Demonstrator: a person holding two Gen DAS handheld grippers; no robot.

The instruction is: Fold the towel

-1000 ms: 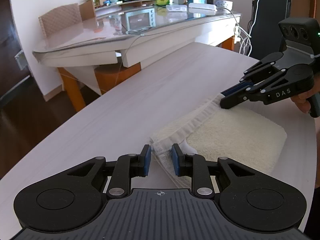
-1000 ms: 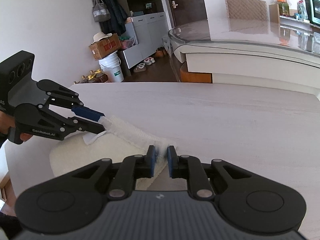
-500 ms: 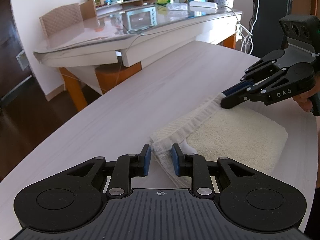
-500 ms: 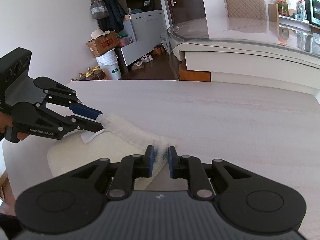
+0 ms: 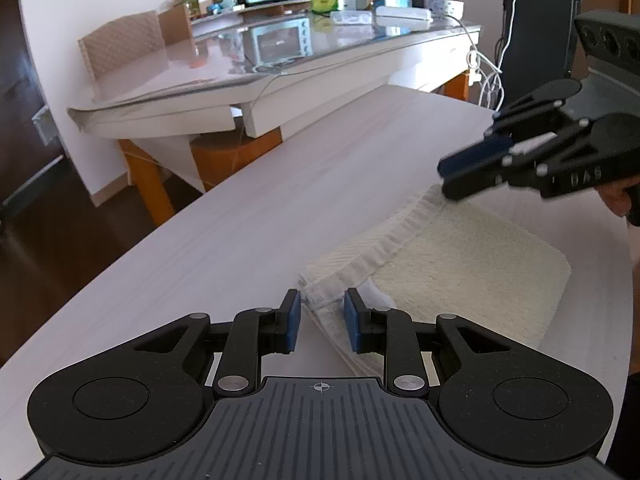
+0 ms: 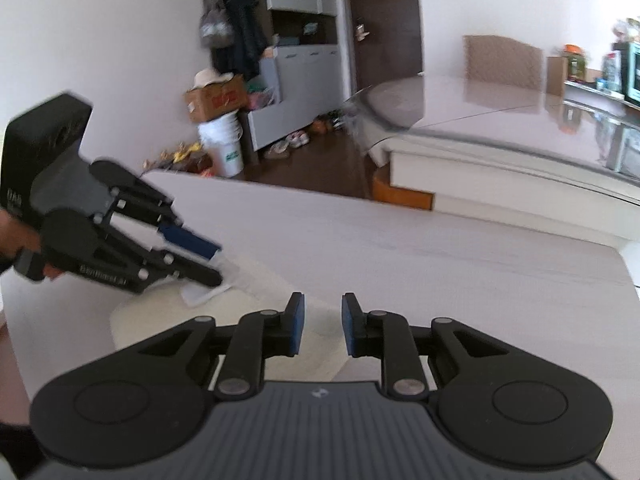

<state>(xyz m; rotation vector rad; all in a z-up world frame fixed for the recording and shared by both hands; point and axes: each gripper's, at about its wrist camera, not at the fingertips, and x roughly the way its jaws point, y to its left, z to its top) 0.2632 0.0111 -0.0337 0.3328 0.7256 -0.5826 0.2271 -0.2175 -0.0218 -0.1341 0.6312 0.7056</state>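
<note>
You are working at a long pale table (image 5: 320, 184), and the towel (image 5: 460, 256) is lying flat near its end by you, already doubled over, with its ribbed hem on the far side facing the bare tabletop. That hem line is where both tools are sitting, one at each corner, which reads as the folded edge being laid down and let go.

Your left gripper (image 5: 320, 316) is straddling the near corner: the stacked layers are running between the blue pads (image 5: 294, 320) with a gap on either side, so it is standing open, not pinching. Your right gripper (image 6: 322, 320) has just been opening its jaws; nothing is lying between them, and from the left wrist view it is hovering at the far corner, clear of the cloth.

Beyond the hem you are getting wide empty tabletop to pull away across. The table's rounded edge is curving close around the towel's right side, so room there is tighter.
</note>
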